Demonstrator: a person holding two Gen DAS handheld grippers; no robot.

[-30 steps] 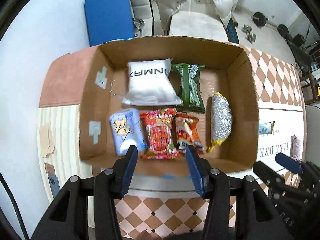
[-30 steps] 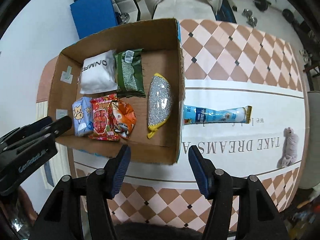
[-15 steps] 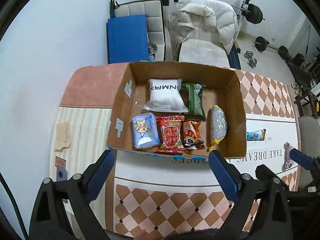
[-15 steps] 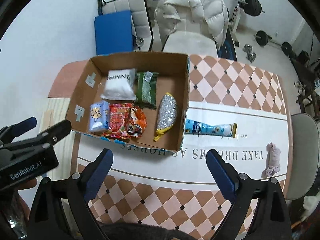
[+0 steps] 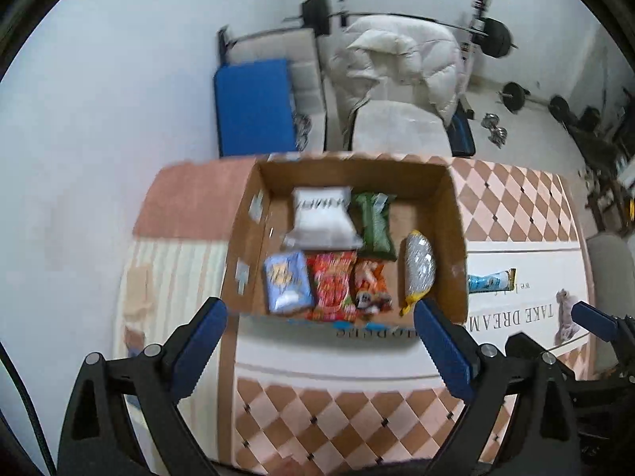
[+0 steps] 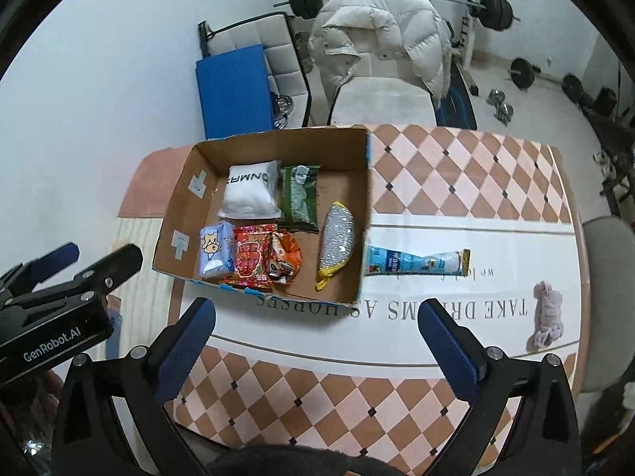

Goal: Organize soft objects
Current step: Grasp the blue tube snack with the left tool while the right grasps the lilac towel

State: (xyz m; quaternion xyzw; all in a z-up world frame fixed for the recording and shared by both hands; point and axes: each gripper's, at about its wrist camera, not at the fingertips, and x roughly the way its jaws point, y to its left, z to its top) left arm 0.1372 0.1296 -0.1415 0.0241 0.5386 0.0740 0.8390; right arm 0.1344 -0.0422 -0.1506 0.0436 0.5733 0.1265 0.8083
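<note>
- The left gripper [image 5: 317,341] hung above the near edge of the table [image 6: 456,166], its blue fingers [image 5: 200,337] spread wide with nothing between them.
- The right gripper [image 6: 315,337] was likewise spread wide and empty; the left gripper appeared at the left edge of its view.
- The cardboard box [image 6: 367,214] sat on the table, holding a white pouch [image 6: 250,192], a green packet [image 6: 299,198], a light-blue packet [image 6: 214,252], a red packet [image 6: 252,258], an orange packet [image 6: 283,260] and a silver sponge [image 6: 337,240].
- A blue tube pack [image 6: 416,261] lay on the tablecloth just outside the box's right wall.
- A pink cloth [image 6: 547,313] lay well apart, near the table's right edge.
</note>
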